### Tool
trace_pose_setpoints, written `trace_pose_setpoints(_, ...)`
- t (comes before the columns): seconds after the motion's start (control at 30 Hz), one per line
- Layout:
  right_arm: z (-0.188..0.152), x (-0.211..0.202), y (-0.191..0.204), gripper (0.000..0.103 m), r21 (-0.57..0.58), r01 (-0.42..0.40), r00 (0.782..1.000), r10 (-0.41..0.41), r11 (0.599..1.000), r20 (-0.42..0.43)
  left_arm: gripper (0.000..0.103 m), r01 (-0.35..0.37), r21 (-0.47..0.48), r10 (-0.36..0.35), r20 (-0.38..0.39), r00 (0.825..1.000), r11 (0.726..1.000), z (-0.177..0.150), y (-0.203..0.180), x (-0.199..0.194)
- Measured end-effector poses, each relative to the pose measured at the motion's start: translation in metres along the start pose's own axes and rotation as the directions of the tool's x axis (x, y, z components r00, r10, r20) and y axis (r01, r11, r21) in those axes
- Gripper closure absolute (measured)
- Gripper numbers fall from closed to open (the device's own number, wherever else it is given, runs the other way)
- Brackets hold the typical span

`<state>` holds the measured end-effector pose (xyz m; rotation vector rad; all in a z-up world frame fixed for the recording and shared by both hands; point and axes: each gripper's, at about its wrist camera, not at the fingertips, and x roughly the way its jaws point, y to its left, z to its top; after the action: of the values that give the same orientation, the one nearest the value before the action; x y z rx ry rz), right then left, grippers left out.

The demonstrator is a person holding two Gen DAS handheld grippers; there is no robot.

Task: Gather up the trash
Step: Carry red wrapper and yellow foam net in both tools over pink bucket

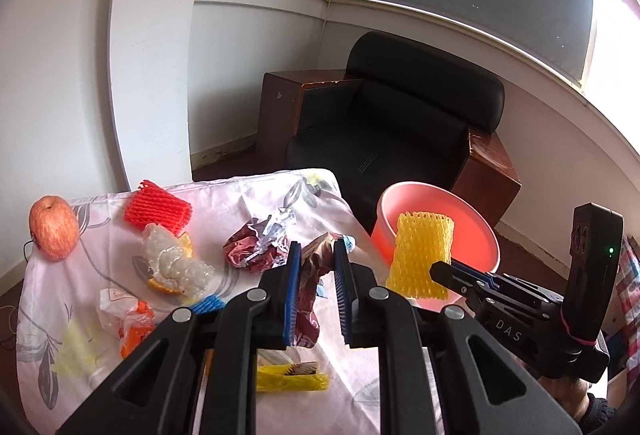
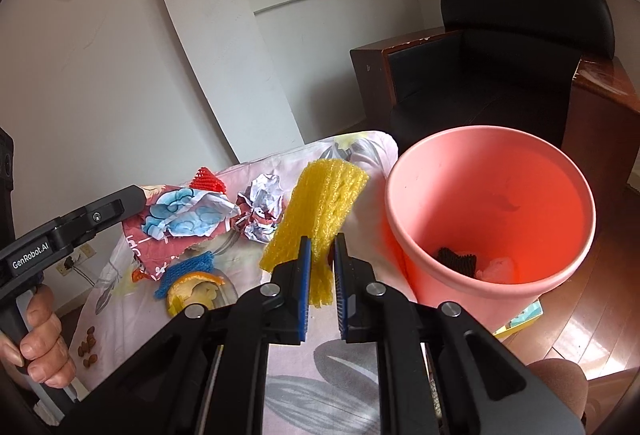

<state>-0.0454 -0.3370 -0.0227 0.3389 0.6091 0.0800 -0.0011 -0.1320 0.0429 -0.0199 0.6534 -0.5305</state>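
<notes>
My left gripper [image 1: 316, 275] is shut on a maroon snack wrapper [image 1: 310, 291] lifted off the floral tablecloth [image 1: 280, 191]. The right wrist view shows that same gripper [image 2: 138, 199] with the wrapper [image 2: 188, 219] spread out, blue and white print showing. My right gripper [image 2: 322, 247] is shut on a yellow foam fruit net [image 2: 320, 203] held up just left of the pink bin [image 2: 500, 187]. In the left wrist view the net [image 1: 422, 255] hangs in front of the bin [image 1: 476, 231], pinched by the right gripper [image 1: 436, 269]. The bin holds a dark foam net [image 2: 456, 259] and something white.
On the cloth lie an apple [image 1: 53, 227], a red foam net [image 1: 158, 213], a crumpled foil wrapper [image 1: 260, 247], orange peel with clear plastic [image 1: 176, 267], a blue net [image 1: 208, 303], an orange-white bag [image 1: 128, 323] and a yellow packet [image 1: 292, 377]. A black armchair [image 1: 400, 115] stands behind the table.
</notes>
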Motion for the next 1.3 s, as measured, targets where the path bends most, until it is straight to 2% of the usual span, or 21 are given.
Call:
trace_pose_setpoints(0.73, 0.021, -0.028, -0.069, 0.092, 0.098, 0.124, 0.986, -0.133, 0.988, 0.096, 0.088, 0.134, 0.133, -0.137, 0.011, 0.991, 0.982, 0.026, -0.083, 0.032)
trace_pose_setpoints(1.3, 0.029, -0.033, -0.122, 0.092, 0.174, 0.222, 0.964, -0.243, 0.959, 0.112, 0.088, 0.221, 0.144, -0.222, -0.009, 0.975, 0.965, 0.047, -0.124, 0.077)
